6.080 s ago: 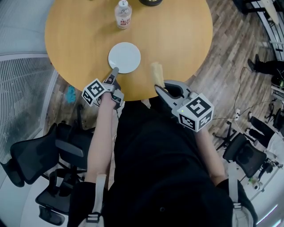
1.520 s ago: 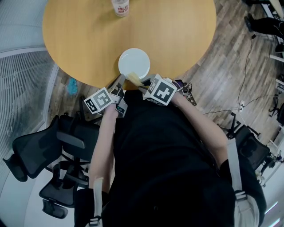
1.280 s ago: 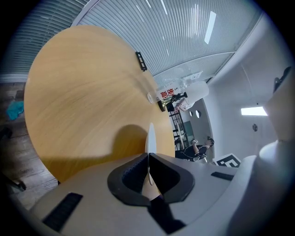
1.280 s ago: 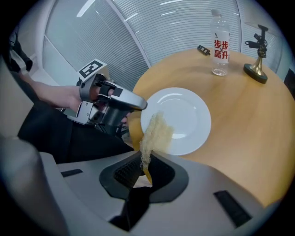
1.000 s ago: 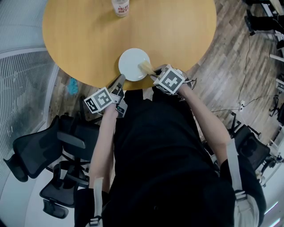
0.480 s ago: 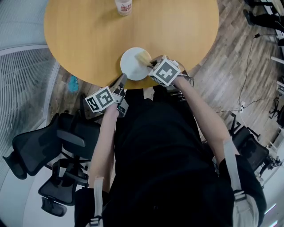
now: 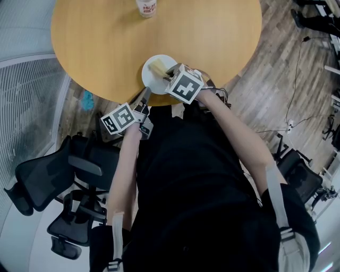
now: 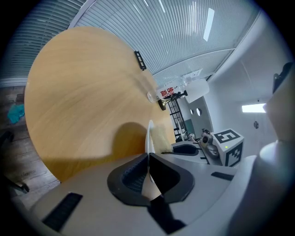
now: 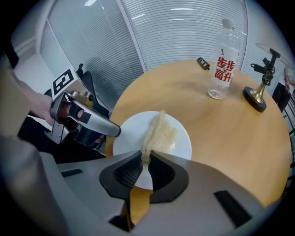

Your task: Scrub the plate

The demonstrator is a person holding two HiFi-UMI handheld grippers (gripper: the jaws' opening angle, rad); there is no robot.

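Observation:
A white plate (image 7: 151,79) lies near the front edge of the round wooden table (image 7: 106,42). My left gripper (image 7: 144,96) is shut on the plate's near-left rim; in the left gripper view the plate (image 8: 149,136) shows edge-on between the closed jaws of the left gripper (image 8: 148,157). My right gripper (image 7: 168,75) is shut on a pale yellow fibrous scrubber (image 7: 158,66), which rests on the plate's face. In the right gripper view the scrubber (image 9: 159,131) runs from the right gripper (image 9: 144,161) out across the plate (image 9: 180,144), and the left gripper (image 9: 87,117) holds the rim at left.
A clear water bottle (image 9: 223,64) with red print stands at the table's far side, also at the head view's top (image 7: 146,6). A small black-and-brass stand (image 9: 258,97) sits right of it. Office chairs (image 7: 48,180) and wooden floor surround the table.
My right gripper has slid the scrubber from the plate's right edge leftward and farther across its face. The left gripper and the plate have stayed put.

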